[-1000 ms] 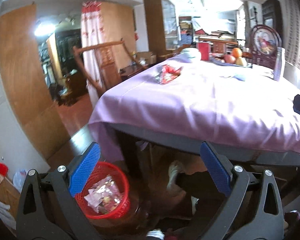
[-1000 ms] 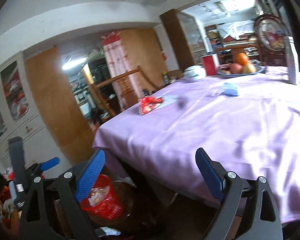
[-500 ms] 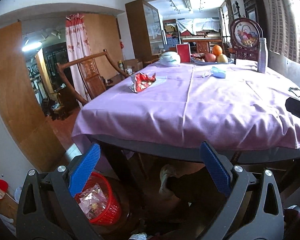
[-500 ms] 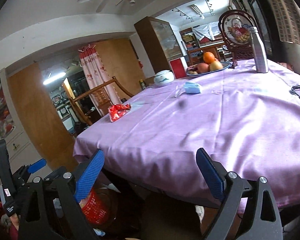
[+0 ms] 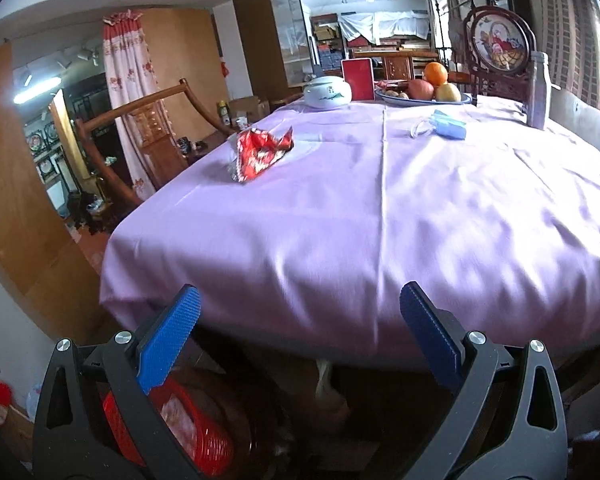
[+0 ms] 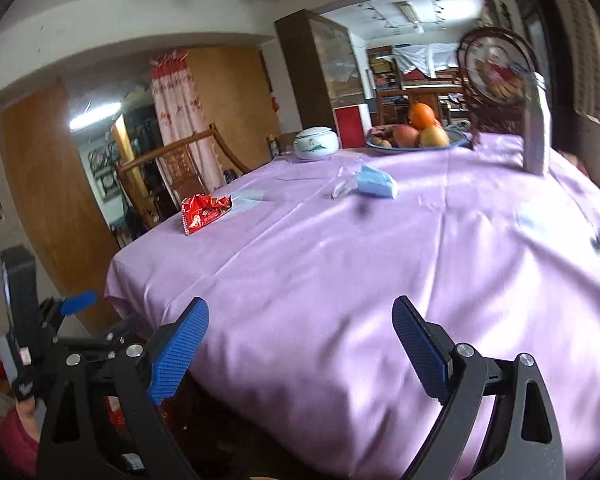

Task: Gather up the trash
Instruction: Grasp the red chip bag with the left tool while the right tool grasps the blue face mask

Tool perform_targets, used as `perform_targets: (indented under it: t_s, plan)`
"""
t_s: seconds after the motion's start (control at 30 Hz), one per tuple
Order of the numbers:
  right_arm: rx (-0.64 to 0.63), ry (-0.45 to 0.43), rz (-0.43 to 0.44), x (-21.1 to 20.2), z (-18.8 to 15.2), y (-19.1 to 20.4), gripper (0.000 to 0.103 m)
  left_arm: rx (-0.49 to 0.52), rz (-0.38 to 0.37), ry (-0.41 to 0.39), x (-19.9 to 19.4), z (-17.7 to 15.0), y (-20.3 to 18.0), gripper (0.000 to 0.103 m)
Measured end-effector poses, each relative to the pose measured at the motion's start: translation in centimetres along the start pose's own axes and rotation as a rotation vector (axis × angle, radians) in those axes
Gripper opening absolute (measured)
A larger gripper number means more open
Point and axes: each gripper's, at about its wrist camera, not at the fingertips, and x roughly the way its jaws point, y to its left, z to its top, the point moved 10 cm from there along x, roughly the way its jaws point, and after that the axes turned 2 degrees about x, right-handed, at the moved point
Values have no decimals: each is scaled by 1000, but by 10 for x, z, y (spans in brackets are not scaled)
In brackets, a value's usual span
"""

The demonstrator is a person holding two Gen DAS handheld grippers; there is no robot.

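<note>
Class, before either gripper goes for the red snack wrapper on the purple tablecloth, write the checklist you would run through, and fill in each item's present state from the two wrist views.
1. Left gripper open and holding nothing: ok.
2. Right gripper open and holding nothing: ok.
3. Red snack wrapper in sight, lying free on the purple tablecloth: ok.
4. Path to the wrapper free of other things: ok; the blue face mask and white lidded bowl lie farther back.
5. Red waste basket located on the floor under the table's near left corner: ok, though partly hidden by the left gripper.
6. Room left in the basket: cannot tell; some wrappers are already inside.
</note>
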Motion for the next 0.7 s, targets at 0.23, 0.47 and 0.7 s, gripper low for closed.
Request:
perform_targets:
  t_s: [0.23, 0.47, 0.7]
  plan:
    - [-37, 74, -16, 58, 47, -13, 91, -16, -8, 12, 70, 86, 27, 96]
    - [-26, 129, -41, 127, 89, -31, 91, -167, -83, 165, 178, 134, 59, 96]
    - [-2, 111, -86, 185, 134, -50, 91, -236, -88, 320, 245, 122, 70, 96]
